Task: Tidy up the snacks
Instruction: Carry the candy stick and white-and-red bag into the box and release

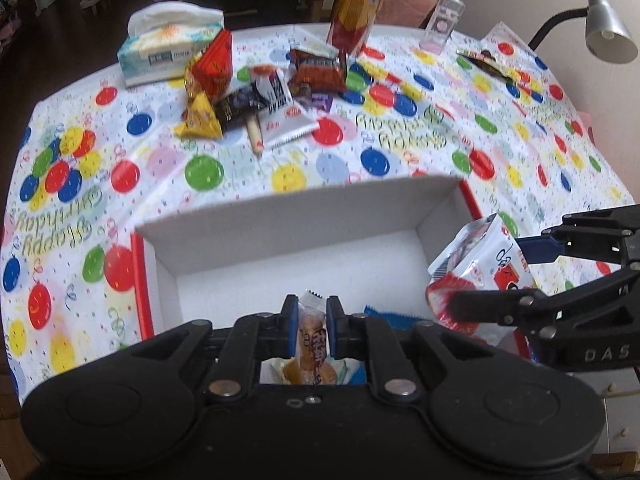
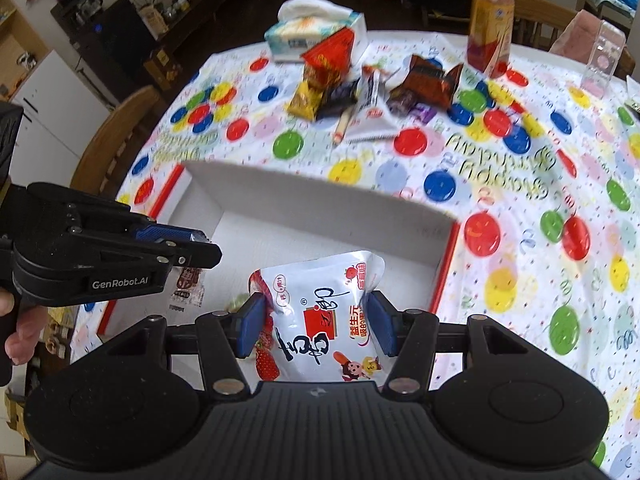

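A white box [image 1: 300,216] with a red rim stands open on the balloon-print tablecloth. My left gripper [image 1: 313,326] hangs over its near part, shut on a small clear snack packet [image 1: 314,338] with a brown filling. From the right wrist view that left gripper [image 2: 200,248] comes in from the left, the small packet [image 2: 188,280] dangling under it. My right gripper [image 2: 316,326] is shut on a white pouch [image 2: 320,312] with red print, held above the box [image 2: 320,204]. In the left wrist view the right gripper [image 1: 486,276] holds the pouch [image 1: 476,256] by the box's right wall.
A heap of snack packets [image 1: 256,88] [image 2: 360,88] lies beyond the box. Behind it stand a tissue box [image 1: 168,48], a juice bottle [image 1: 356,8] and a clear case [image 1: 440,24]. A lamp [image 1: 608,32] is far right; a blue packet [image 1: 384,314] lies in the box.
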`<act>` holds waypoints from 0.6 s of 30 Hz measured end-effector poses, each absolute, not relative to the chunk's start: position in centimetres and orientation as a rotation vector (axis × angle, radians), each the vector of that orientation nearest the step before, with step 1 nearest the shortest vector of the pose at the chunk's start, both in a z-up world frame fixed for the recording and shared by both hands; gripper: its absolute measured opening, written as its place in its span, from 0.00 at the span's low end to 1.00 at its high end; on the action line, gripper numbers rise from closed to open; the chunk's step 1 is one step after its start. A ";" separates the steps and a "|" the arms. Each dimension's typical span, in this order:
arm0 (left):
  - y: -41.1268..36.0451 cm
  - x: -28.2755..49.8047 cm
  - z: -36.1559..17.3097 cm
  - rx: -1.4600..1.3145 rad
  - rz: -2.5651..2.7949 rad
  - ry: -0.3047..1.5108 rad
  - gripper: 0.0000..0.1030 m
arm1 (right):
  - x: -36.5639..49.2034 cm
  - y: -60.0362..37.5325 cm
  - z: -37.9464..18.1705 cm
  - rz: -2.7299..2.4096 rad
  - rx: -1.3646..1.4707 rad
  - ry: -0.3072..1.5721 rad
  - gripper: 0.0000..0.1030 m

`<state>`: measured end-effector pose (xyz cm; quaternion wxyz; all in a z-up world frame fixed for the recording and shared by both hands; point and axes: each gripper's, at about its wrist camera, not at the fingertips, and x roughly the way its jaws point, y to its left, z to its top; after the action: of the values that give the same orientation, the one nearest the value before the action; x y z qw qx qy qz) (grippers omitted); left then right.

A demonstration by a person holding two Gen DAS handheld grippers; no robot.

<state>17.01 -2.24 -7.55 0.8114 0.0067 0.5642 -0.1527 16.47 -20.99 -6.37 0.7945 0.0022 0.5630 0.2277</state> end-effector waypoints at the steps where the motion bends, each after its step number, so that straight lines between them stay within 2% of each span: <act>1: -2.3 16.8 -7.9 0.018 -0.325 1.211 0.10 | 16.2 -20.8 -6.7 0.490 0.003 1.214 0.53; 18: -2.7 14.4 -12.6 0.057 -0.310 1.304 0.11 | 13.6 -17.7 -11.9 0.534 -0.082 1.285 0.54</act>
<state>14.41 -2.71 -12.60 0.7832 0.0265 0.6043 -0.1438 13.55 -17.69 -11.93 0.7667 -0.0379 0.5918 0.2460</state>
